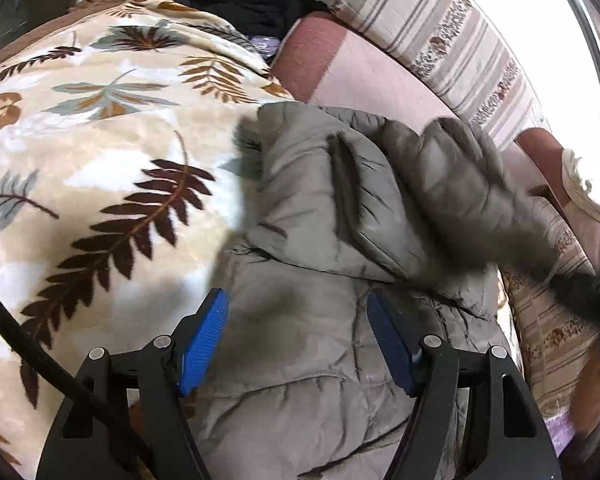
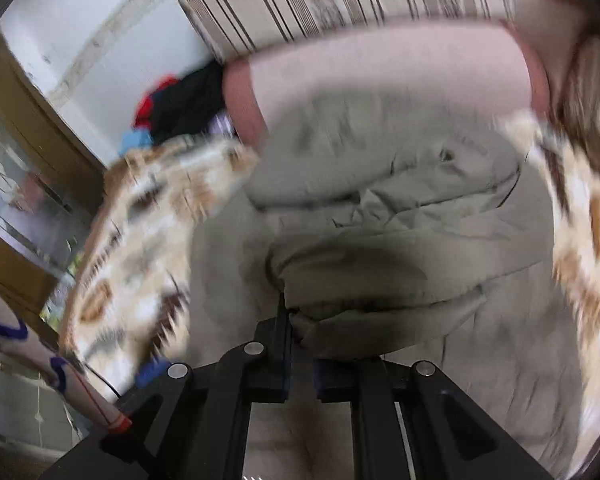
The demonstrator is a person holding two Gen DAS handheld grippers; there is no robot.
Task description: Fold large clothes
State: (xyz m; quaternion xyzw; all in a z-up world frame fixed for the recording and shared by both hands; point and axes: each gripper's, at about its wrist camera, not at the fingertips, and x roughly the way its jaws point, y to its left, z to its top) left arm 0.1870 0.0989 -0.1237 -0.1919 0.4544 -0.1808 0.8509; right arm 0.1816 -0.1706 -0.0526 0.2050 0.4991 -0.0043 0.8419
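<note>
Jacket (image 1: 340, 208) fabric sits pinched in my right gripper (image 2: 300, 340); my left gripper (image 1: 296, 344) hovers open above it.

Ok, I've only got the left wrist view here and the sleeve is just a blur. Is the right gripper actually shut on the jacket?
Observer: It looks so. In the right wrist view the right gripper has its jaws shut, with a fold of the grey puffer jacket bunched at their tips.
Operator: Anything near it that I can't see?
Observer: A pale rolled tube with a red end lies at the lower left, apart from the jacket. That picture is blurred, so I can't tell what it is.
</note>
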